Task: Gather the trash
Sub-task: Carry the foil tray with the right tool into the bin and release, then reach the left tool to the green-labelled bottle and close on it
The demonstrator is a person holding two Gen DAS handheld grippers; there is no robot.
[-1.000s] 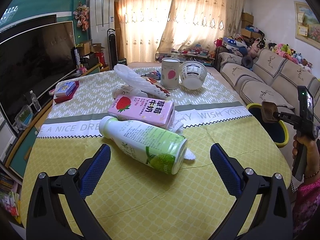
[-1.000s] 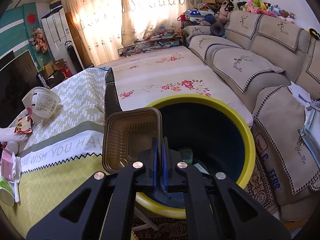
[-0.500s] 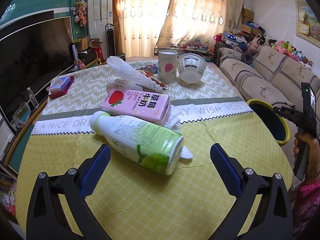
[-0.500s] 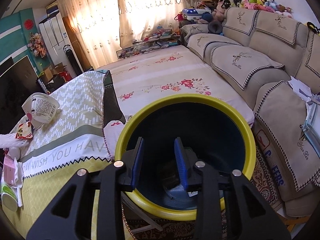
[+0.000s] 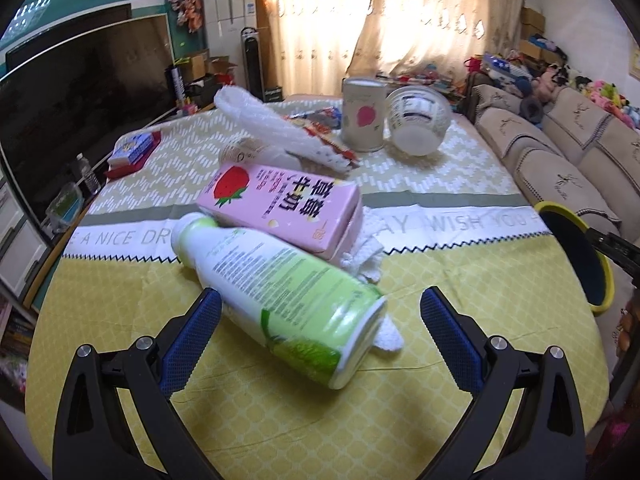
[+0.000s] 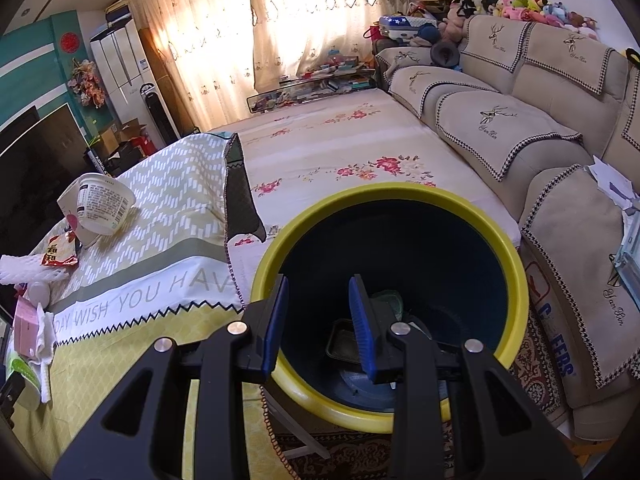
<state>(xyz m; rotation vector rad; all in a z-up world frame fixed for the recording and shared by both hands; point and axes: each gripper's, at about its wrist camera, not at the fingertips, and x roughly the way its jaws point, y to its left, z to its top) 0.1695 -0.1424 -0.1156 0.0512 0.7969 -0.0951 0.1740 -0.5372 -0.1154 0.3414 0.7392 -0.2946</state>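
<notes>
My left gripper is open and straddles the base of a green and white bottle lying on the table. A pink strawberry milk carton lies just behind it on a white tissue. My right gripper is open and empty over the yellow-rimmed bin. A brown tray lies at the bin's bottom. The bin also shows at the right in the left wrist view.
Farther back on the table stand a strawberry cup, a tipped plastic bowl, white foam netting and a snack wrapper. A TV is at the left, a sofa at the right.
My right gripper opened and let the brown tray drop into the bin. My left gripper moved closer to the green bottle, its fingers now on either side of the base.
</notes>
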